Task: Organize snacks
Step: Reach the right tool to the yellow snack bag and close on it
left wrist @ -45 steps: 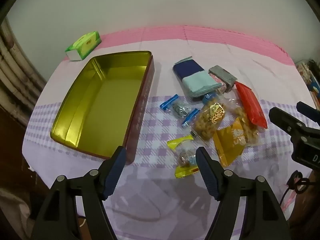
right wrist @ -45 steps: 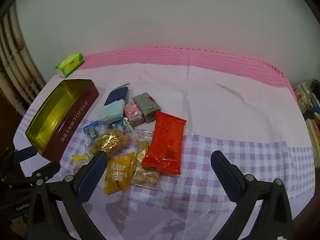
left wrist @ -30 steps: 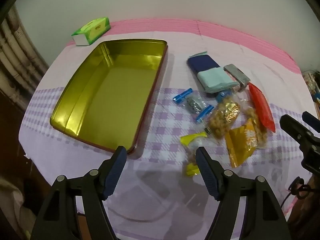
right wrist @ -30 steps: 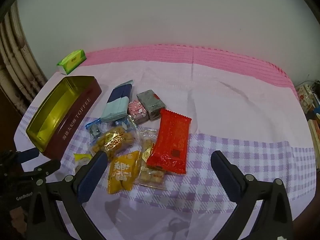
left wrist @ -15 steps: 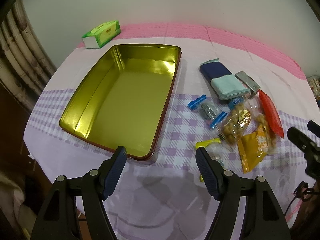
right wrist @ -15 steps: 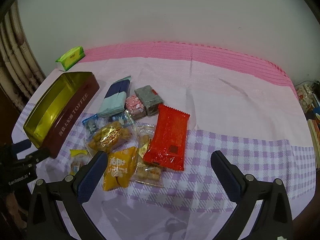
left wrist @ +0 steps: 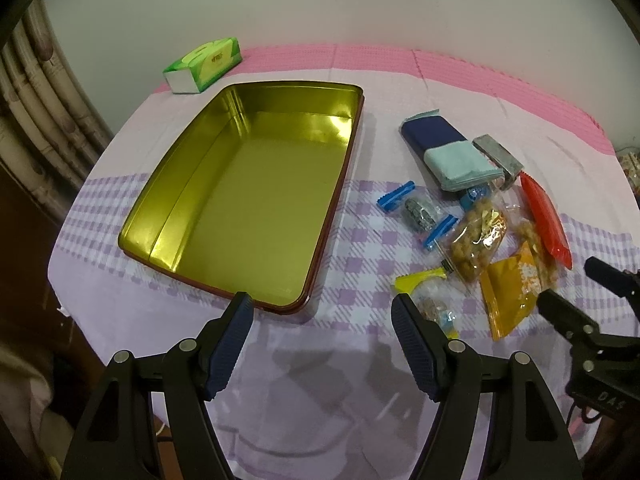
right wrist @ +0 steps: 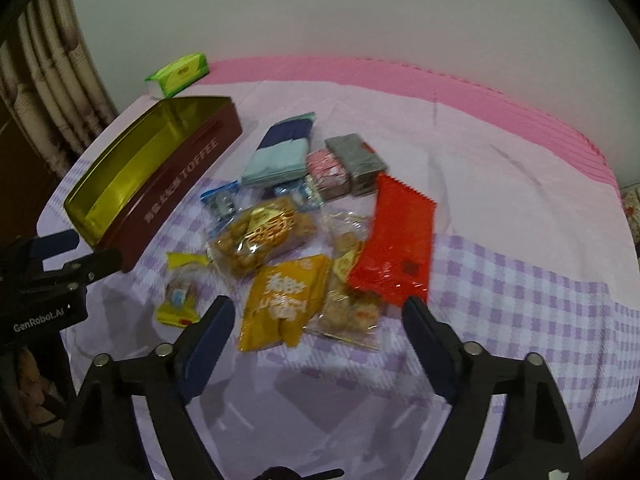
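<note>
- The right claw (right wrist: pixel 316 322) is narrowing its jaws over the snack pile low in the right wrist view. Its fingers are flanking the yellow pouch (right wrist: pixel 282 308) and a clear cookie bag (right wrist: pixel 352 312), gripping nothing yet.
- The left claw (left wrist: pixel 322 316) is hanging wide open and empty at the bottom of the left wrist view, just off the near corner of the gold-lined toffee tin (left wrist: pixel 248 196), which is sitting empty at centre-left.
- The snacks are lying bunched to the right of the tin. The red wrapper (right wrist: pixel 394 244) is overlapping the cookie bag, and a bag of round golden snacks (right wrist: pixel 260 236) is sitting above the yellow pouch.
- A small yellow candy (right wrist: pixel 180 292) is resting apart at lower left, with blue-ended candies (left wrist: pixel 416 210) and boxed bars toward the middle.
- The pouches are looking light, crinkly and slick, and their contents are likely brittle. A pinch across a sealed edge or the flat middle would probably be holding best without crushing.
- With the packets overlapping, lifting one is likely dragging its neighbour along.
- The surface is wearing a lilac checked cloth (right wrist: pixel 520 300) with a pink border, soft enough to bunch under a scraping finger.
- A green tissue pack (left wrist: pixel 204 64) is sitting at upper left against a plain pale wall, and a curtain is hanging at the left edge.
</note>
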